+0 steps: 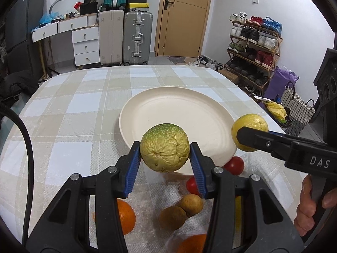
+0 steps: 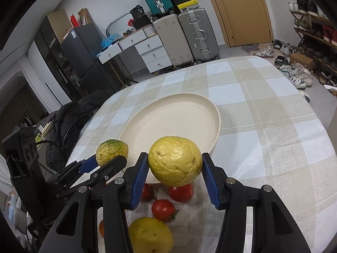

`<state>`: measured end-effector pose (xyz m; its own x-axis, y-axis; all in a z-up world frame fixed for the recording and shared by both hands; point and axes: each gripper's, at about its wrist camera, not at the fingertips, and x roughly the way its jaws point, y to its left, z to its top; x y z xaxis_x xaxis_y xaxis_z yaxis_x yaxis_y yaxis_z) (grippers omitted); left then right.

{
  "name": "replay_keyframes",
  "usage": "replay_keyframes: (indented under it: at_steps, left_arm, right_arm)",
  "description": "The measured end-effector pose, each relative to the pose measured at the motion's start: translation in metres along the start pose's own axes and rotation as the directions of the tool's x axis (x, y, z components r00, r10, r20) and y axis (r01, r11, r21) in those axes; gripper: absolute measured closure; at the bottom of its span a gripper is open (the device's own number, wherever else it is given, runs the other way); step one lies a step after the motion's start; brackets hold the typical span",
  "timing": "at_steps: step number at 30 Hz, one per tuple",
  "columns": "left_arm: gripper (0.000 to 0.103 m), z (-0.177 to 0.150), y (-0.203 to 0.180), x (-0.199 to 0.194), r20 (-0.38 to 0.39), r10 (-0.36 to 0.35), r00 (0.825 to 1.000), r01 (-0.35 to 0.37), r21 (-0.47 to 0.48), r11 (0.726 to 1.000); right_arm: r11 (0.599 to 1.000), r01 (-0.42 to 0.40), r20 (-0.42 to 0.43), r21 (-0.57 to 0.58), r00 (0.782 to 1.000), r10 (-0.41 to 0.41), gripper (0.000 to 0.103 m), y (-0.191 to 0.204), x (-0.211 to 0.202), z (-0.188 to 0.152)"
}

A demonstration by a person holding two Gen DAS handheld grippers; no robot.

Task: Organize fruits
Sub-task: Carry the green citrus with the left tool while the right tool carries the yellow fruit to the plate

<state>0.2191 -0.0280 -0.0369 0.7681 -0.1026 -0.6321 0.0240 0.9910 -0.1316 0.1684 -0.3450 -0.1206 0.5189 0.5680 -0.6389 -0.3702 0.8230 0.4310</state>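
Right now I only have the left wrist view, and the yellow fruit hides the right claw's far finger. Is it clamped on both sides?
Observer: Yes. In the right wrist view, the right claw presses a blue pad against each side of the yellow fruit.
Operator: I count two tomatoes below. Correct?
Observer: No, three tomatoes lie by the plate's near rim.
Operator: Anything else yellow there?
Observer: A large yellow-green fruit lies on the cloth, nearer than the tomatoes and right of the left claw holding its green fruit.
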Motion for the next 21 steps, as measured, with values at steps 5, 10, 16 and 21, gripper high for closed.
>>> replay_keyframes:
  at_steps: [5,10,16,21]
  left_arm:
    - [0.059,0.004,0.0,0.015,-0.019,0.011,1.0,-0.01,0.002,1.0]
    - [0.059,0.004,0.002,0.023,-0.041,0.016,0.999,-0.016,-0.002,1.0]
    - [0.059,0.005,0.004,0.027,-0.046,0.029,0.999,-0.029,-0.002,1.0]
    - [0.059,0.005,-0.001,0.03,-0.056,0.044,0.997,-0.043,0.017,0.999]
  right_arm:
    - [1.0,0.004,-0.011,0.024,1.0,-0.004,0.052,-0.005,0.011,0.004]
    - [1.0,0.007,-0.018,0.016,1.0,-0.006,0.052,-0.002,0.019,0.007]
    - [1.0,-0.004,-0.029,0.017,1.0,0.005,0.052,0.0,0.026,0.009]
    - [1.0,0.003,-0.046,0.018,0.999,-0.002,0.052,0.0,0.035,0.014]
